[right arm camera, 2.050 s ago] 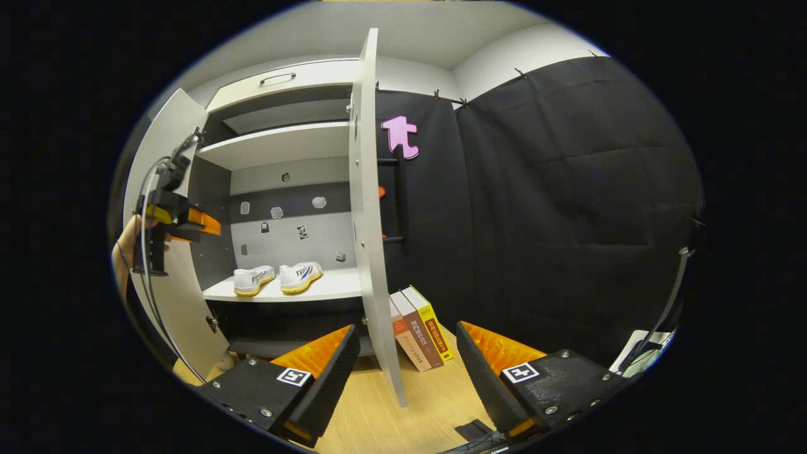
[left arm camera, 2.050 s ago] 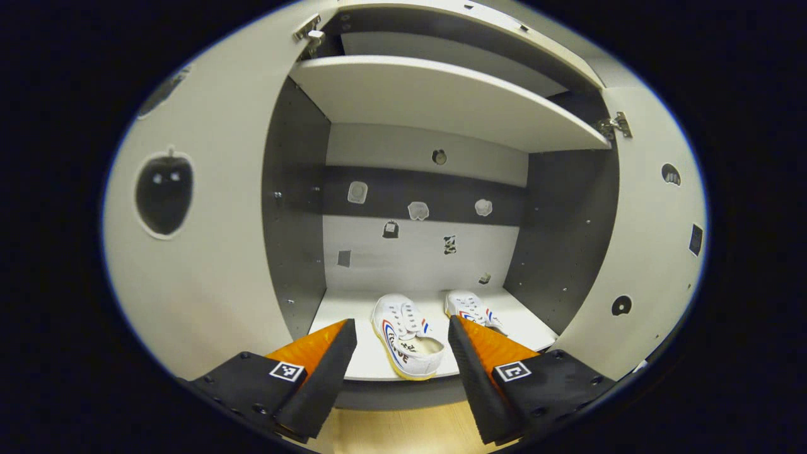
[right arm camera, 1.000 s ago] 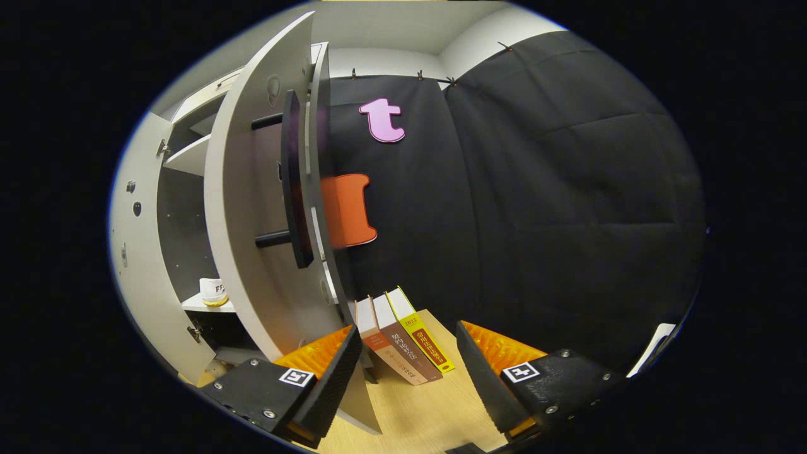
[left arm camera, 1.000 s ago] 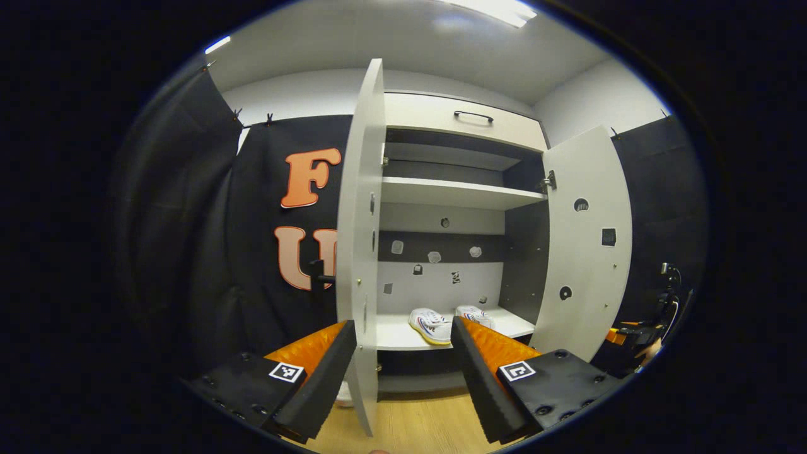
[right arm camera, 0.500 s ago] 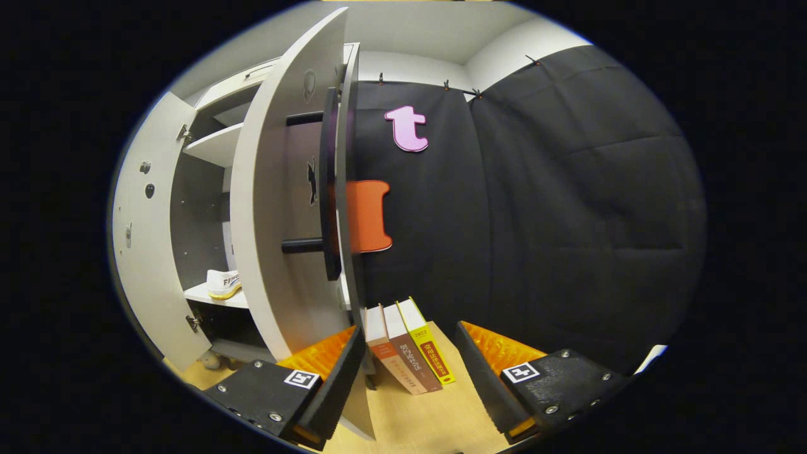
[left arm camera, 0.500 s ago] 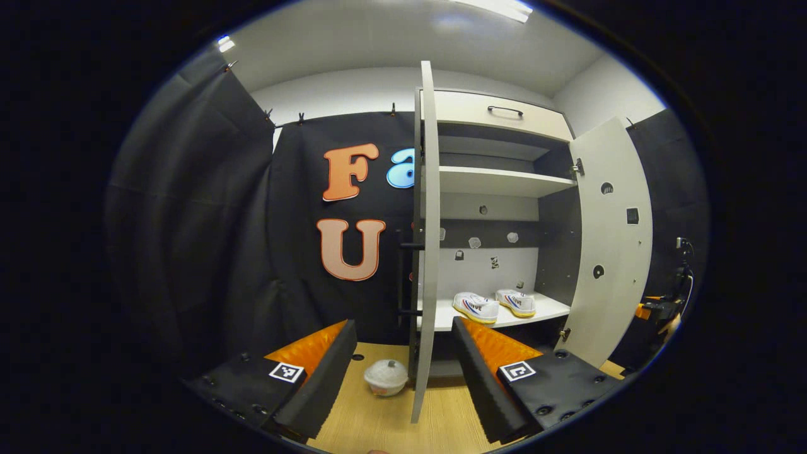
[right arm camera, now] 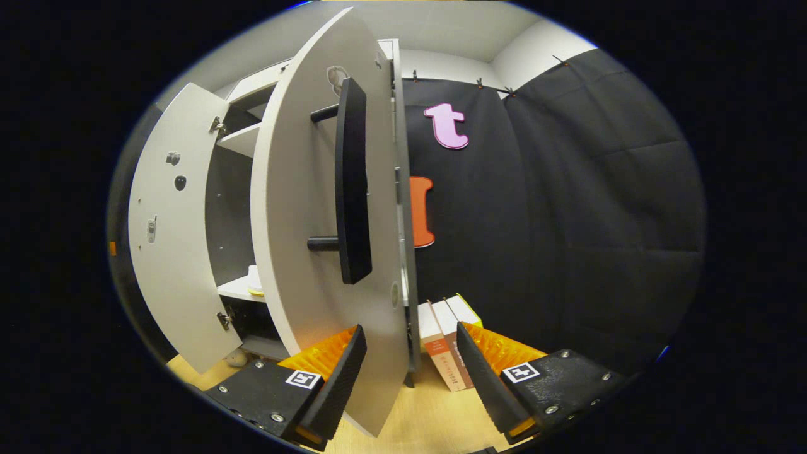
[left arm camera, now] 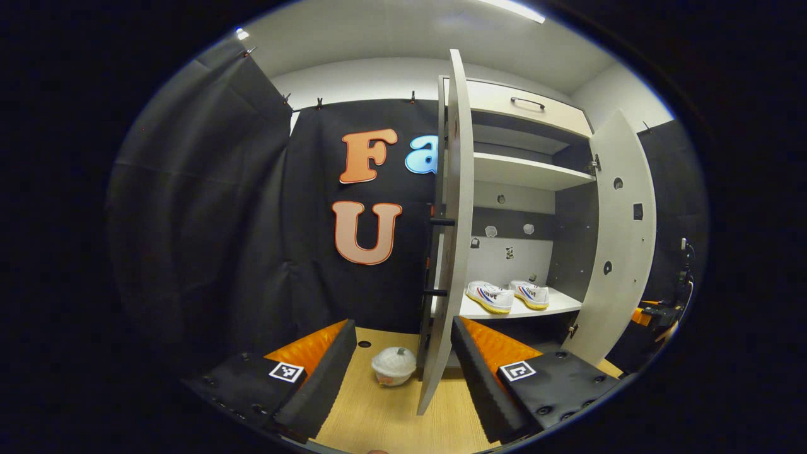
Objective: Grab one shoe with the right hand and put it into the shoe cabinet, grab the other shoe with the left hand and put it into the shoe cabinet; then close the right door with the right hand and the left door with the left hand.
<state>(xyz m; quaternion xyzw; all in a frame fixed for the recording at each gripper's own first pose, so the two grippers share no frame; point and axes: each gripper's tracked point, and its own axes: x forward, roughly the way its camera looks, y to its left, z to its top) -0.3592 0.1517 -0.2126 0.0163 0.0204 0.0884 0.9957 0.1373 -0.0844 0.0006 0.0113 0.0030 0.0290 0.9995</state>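
Two white shoes point(left arm camera: 490, 296) point(left arm camera: 531, 293) sit side by side on the lower shelf of the open shoe cabinet point(left arm camera: 523, 173). In the left gripper view the left door point(left arm camera: 455, 214) stands edge-on, its lower edge between the fingers of my open left gripper point(left arm camera: 400, 372). The right door point(left arm camera: 621, 239) hangs open beyond, with the other gripper point(left arm camera: 656, 313) past it. In the right gripper view the right door point(right arm camera: 296, 221) shows its outer face and black bar handle point(right arm camera: 352, 183). My right gripper point(right arm camera: 410, 378) is open, the door's bottom corner between its fingers. A sliver of shoe point(right arm camera: 254, 280) shows behind the door.
A small white lidded bowl point(left arm camera: 393, 366) sits on the wooden floor by the left door's foot. Books point(right arm camera: 444, 347) lean against the cabinet's right side. Black cloth walls close in on both sides.
My left gripper has drawn back from the shelf and swung left to the left door's edge. My right gripper has moved round to the right door's outer face and closer.
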